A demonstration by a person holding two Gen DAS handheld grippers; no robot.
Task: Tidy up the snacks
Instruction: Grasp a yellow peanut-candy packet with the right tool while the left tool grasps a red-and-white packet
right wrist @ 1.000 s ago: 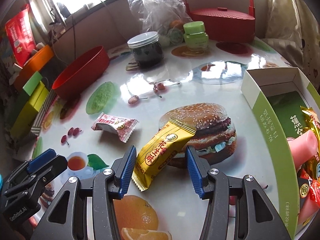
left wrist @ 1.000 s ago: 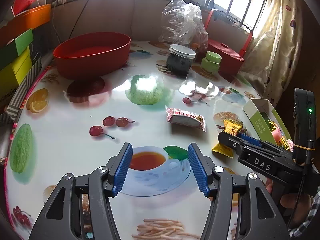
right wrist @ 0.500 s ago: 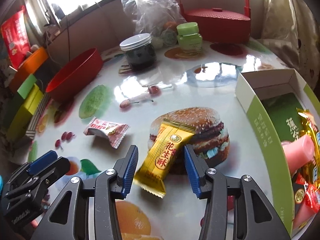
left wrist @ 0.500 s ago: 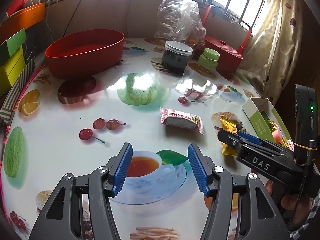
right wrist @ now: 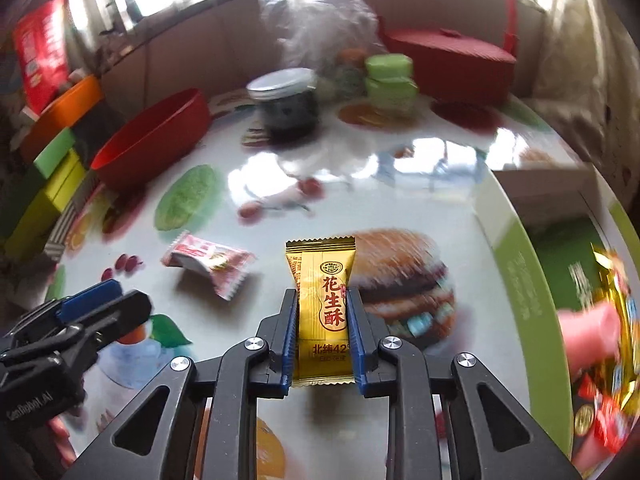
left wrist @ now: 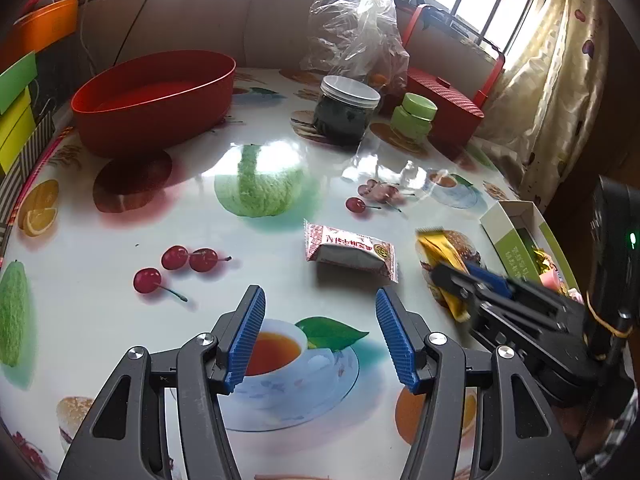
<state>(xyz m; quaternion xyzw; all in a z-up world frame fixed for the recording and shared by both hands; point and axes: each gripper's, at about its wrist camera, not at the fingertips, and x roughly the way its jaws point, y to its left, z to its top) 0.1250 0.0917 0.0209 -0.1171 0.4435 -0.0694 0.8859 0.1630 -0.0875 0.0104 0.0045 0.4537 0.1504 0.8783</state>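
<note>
A: What is the right gripper (right wrist: 322, 320) doing?

B: Its jaws are closing on the gold snack packet (right wrist: 322, 300). The blue pads press the packet's two long edges, and the packet stands lengthwise between them, its far end over the burger printed on the surface (left wrist: 100, 280).

A: And the left gripper (left wrist: 320, 340)?

B: Its jaws stand apart with nothing between them, above the printed teacup.

A: Are any other snacks loose?

B: A red-and-white snack packet (left wrist: 350, 250) lies flat on the surface, just beyond the left gripper and to the left of the gold one. The two packets are apart.

A: Where is the box?

B: The green-and-white box (right wrist: 524, 280) sits open at the right edge of the surface, near the gold packet. It holds a pink wrapped piece (right wrist: 588, 332) and some gold and red wrappers, though the right wrist view is blurred there.

A: What is further back?

B: A red oval tub (left wrist: 156, 100) at the far left, a dark jar with a white lid (left wrist: 346, 110), a small green jar (left wrist: 414, 116) beside it, a clear plastic bag (left wrist: 356, 36) behind, and a red lidded case (left wrist: 444, 108).
</note>
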